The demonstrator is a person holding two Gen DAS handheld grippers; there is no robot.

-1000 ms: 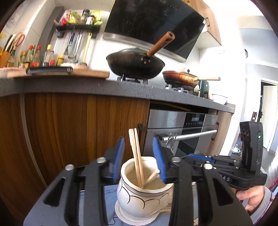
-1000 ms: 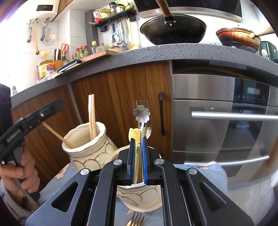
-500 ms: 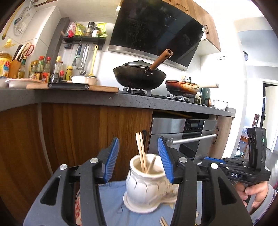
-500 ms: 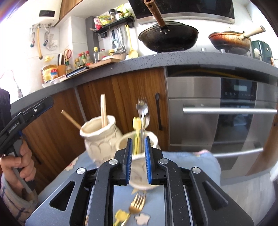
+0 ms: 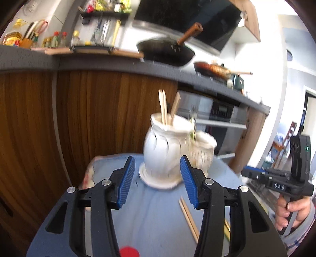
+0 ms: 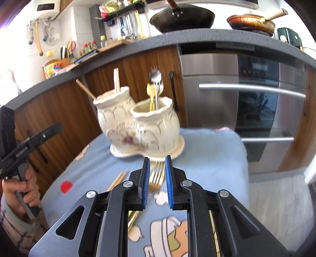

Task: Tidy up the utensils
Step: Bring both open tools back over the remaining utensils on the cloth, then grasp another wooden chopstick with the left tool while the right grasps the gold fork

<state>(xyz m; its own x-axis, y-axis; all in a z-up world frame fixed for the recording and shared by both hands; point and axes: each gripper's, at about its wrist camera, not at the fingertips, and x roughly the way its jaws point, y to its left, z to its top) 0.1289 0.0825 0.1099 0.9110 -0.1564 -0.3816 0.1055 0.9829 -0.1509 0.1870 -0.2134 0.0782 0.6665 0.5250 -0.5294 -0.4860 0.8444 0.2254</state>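
A cream double-pot ceramic holder (image 6: pixel 142 126) stands on a blue cloth (image 6: pixel 207 154). Its left pot holds wooden chopsticks (image 6: pixel 116 80); its right pot holds a yellow utensil (image 6: pixel 151 93) and a steel fork (image 6: pixel 157 79). A gold fork (image 6: pixel 157 176) lies on the cloth just beyond my right gripper (image 6: pixel 157 178), which is open and empty. Loose chopsticks (image 6: pixel 116 180) lie to its left. In the left wrist view the holder (image 5: pixel 164 152) stands past my left gripper (image 5: pixel 158 179), open and empty, with loose chopsticks (image 5: pixel 188 219) on the cloth.
Wooden cabinets (image 6: pixel 65 110) and a steel oven (image 6: pixel 246 98) stand behind the cloth-covered surface. A countertop above carries a wok (image 6: pixel 181 17) and a frying pan (image 6: pixel 250 21). The cloth's edge drops off at right (image 6: pixel 244 158).
Both grippers pulled back from the holder. The right gripper let go of the yellow utensil in the right pot and opened. The gold fork and loose chopsticks came into view.
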